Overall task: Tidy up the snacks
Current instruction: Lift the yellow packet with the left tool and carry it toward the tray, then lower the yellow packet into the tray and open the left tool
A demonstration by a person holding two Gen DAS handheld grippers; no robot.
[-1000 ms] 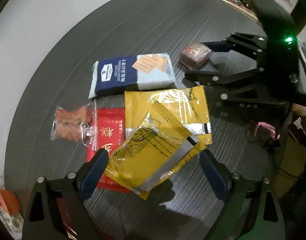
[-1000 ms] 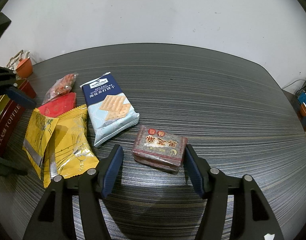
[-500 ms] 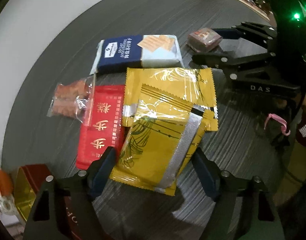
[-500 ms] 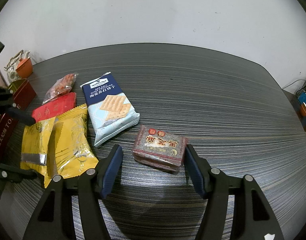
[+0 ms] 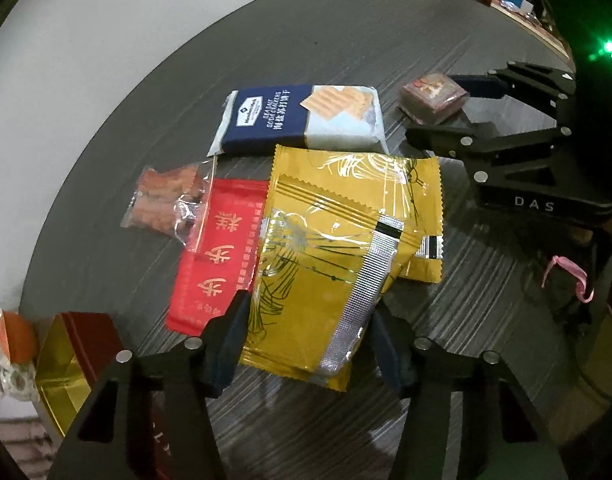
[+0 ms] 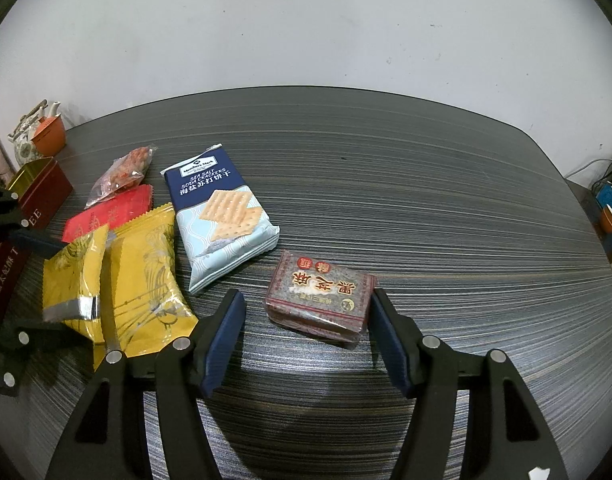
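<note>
Snacks lie bunched on the dark table [image 6: 386, 184], a gripper over each end of the bunch.

Nearest, the left gripper [image 5: 303, 344] has just been closing its jaws on the top yellow packet [image 5: 318, 292], pads against both its edges; it overlaps a second yellow packet [image 5: 366, 184] and a red packet [image 5: 217, 256]. The right gripper [image 6: 306, 340] straddles the brown cake [image 6: 322, 296], right pad touching, left pad apart from it. Beyond lie the crackers [image 6: 221, 216] and a clear bag [image 6: 123, 174]. A red tin [image 6: 37, 196] stands far left.
</note>
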